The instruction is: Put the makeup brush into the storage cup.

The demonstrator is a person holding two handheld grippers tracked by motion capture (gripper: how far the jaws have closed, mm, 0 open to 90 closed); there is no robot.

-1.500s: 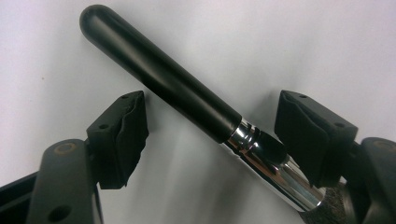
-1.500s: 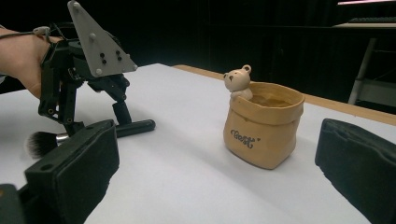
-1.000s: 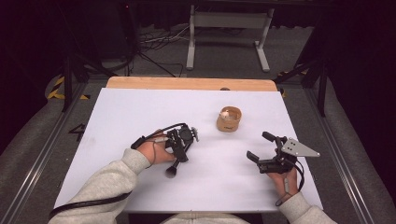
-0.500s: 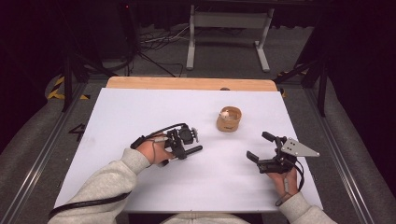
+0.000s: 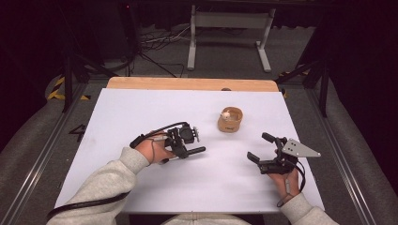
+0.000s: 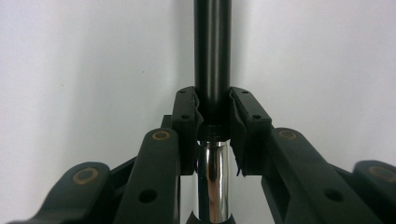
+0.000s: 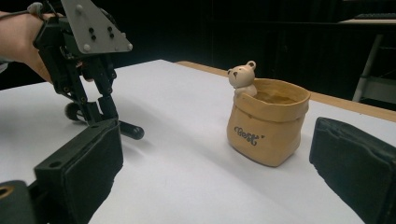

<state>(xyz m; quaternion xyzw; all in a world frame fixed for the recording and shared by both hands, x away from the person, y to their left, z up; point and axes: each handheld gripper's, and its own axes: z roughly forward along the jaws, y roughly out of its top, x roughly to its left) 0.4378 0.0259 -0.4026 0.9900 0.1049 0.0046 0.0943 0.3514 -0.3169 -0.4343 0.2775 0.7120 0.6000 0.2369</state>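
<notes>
A slim tool with a black handle (image 6: 212, 46) and a chrome shaft (image 6: 212, 177) lies level on the white table sheet (image 5: 141, 112). My left gripper (image 5: 184, 151) is shut on it, and both pads (image 6: 189, 116) press its sides where black meets chrome. In the high view the black handle (image 5: 196, 150) sticks out to the right of the jaws. My right gripper (image 5: 259, 147) rests at the right, open with nothing between its jaws. From the right gripper view, the left gripper (image 7: 105, 109) stands over the tool (image 7: 130, 131).
A tan sack-shaped ceramic cup (image 5: 230, 120) with a small bear on its rim stands mid-table, ahead of my right gripper (image 7: 212, 163); close up, the cup (image 7: 266, 123) reads "Best". The wooden table edge (image 5: 187, 83) runs along the back.
The left gripper's jaws have closed on the tool, and the hand has shifted slightly over it. The right gripper and the cup have stayed in place.
</notes>
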